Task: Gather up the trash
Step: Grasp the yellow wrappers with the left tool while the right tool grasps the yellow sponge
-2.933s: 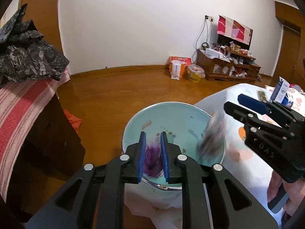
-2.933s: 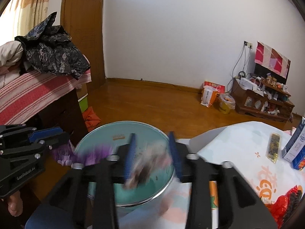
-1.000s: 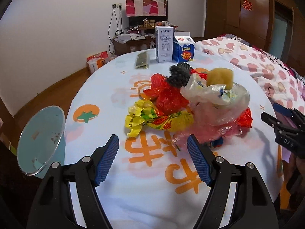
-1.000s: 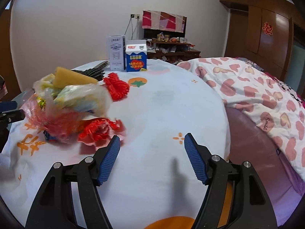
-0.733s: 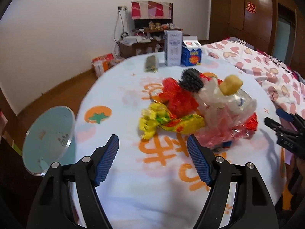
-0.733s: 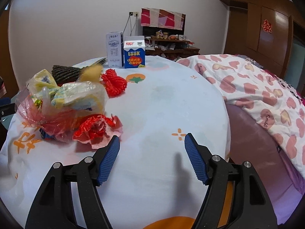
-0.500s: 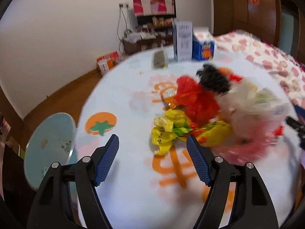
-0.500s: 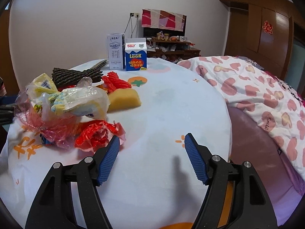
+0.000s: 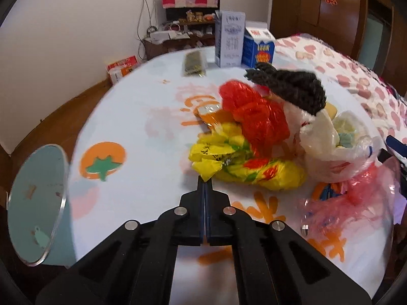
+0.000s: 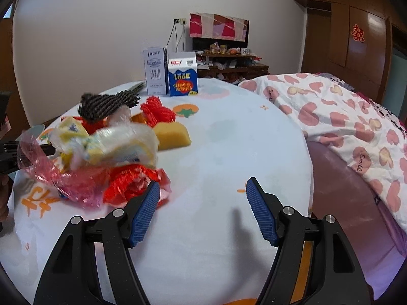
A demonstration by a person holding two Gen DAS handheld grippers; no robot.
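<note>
Left hand-held gripper (image 9: 205, 181) clenched, jaws just snapped together on the tip of the yellow wrapper (image 9: 216, 156), a thin corner pinched between them; edge grab probably chosen so the crinkly piece peels off the pile without dragging the rest. Trash pile (image 9: 274, 137) heaped mid-worktop (image 9: 142, 132): red bag (image 9: 254, 117), white plastic bag (image 9: 328, 150), black knitted piece (image 9: 292, 89), pink film (image 9: 356, 198). Right hand-held gripper (image 10: 203, 211) released, jaws wide, nothing between, hovering over bare cloth just beside the red wrapper (image 10: 132, 183), likely waiting its turn. Teal bin (image 9: 35, 203) off the worktop edge, within reach for the drop. Milk cartons (image 10: 170, 72) upright at the far side, apart from the pile.
</note>
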